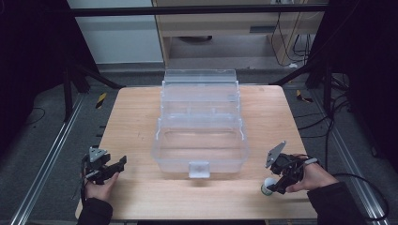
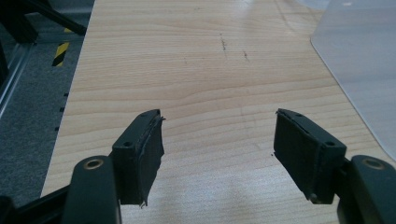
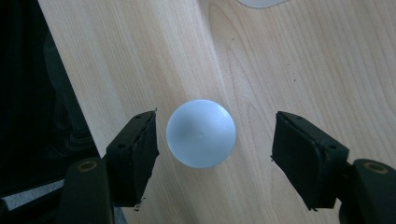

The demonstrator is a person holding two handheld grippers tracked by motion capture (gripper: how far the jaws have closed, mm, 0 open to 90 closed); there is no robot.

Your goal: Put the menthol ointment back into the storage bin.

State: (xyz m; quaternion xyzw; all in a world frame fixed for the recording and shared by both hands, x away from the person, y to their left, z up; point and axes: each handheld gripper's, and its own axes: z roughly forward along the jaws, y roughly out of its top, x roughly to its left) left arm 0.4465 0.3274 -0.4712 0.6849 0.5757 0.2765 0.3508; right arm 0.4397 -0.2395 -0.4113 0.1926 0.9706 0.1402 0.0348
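Closing target: the right claw (image 3: 215, 140) hangs wide over a small white-capped bottle (image 3: 201, 133) standing near the surface's (image 1: 141, 122) front right edge.
Alignment: cap sits nearer one jaw; centring first would likely avoid tipping.
Left claw (image 2: 217, 140): wide, empty, low above bare wood.
Clear tiered box (image 1: 201, 122): mid-surface, open.

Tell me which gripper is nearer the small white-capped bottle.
Right. The right gripper is open directly over the white-capped bottle, jaws either side. The left gripper sits across the table, beyond the clear box.
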